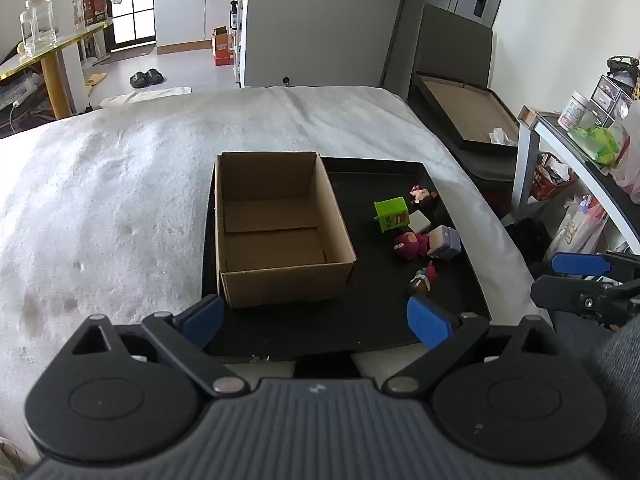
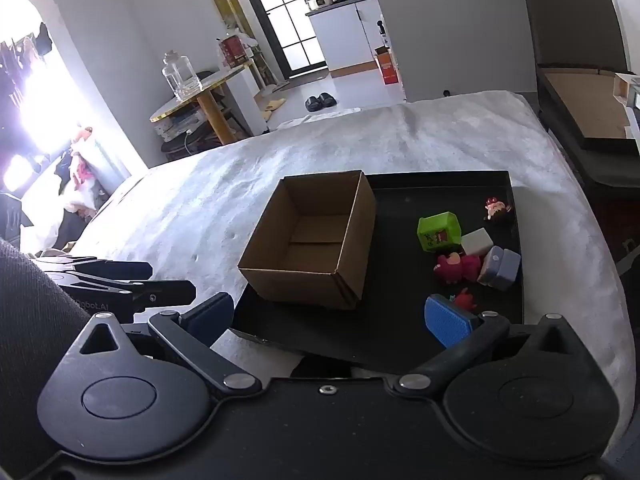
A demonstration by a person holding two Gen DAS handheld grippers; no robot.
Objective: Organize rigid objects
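While toys [image 1: 416, 232] crowd tray [image 1: 372, 332] – box [image 1: 276, 228] empty.

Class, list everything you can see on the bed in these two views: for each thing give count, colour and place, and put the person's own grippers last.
cardboard box: 1, brown, open and empty, on the left part of the tray
tray: 1, black, on the blanket
blanket: 1, white, covering the bed
green cube: 1, lime green, on the tray right of the box
white block: 1, white, beside the green cube
red figure: 1, dark red, lying mid-tray
lilac block: 1, pale purple, touching the red figure
far figurine: 1, brown and pink, near the tray's far right corner
near figurine: 1, brown and red, nearest the grippers
left gripper: 1, black with blue pads, open
right gripper: 1, black with blue pads, open
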